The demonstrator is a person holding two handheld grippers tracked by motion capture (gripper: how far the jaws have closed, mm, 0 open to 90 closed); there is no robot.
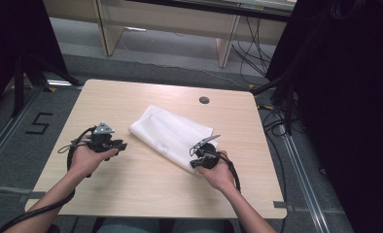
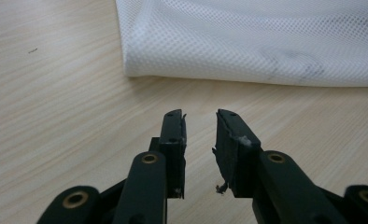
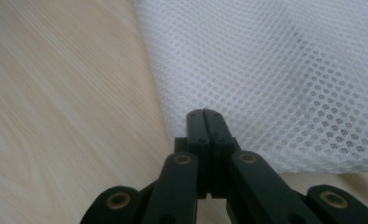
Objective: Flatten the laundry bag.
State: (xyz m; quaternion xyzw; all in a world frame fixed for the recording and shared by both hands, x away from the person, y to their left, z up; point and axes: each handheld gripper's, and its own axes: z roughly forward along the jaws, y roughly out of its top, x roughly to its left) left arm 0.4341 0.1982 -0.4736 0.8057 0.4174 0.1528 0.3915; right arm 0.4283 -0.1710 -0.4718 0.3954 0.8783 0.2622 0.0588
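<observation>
A folded white mesh cloth (image 1: 172, 133) lies slantwise at the middle of the light wooden table (image 1: 131, 194). My left gripper (image 1: 121, 145) rests in a hand to the cloth's left, apart from it. In the left gripper view the left gripper (image 2: 201, 116) is partly open with nothing between the jaws, and the cloth's (image 2: 247, 42) folded edge lies a little ahead. My right gripper (image 1: 197, 156) is at the cloth's near right edge. In the right gripper view its jaws (image 3: 204, 112) are pressed together over the edge of the cloth (image 3: 275, 70); I see no fabric between them.
A round cable hole (image 1: 204, 100) sits near the table's far edge. Black curtains stand at both sides, with cables on the floor at the right (image 1: 277, 121). A floor mark "5" (image 1: 39, 123) lies left of the table. Desk legs stand beyond.
</observation>
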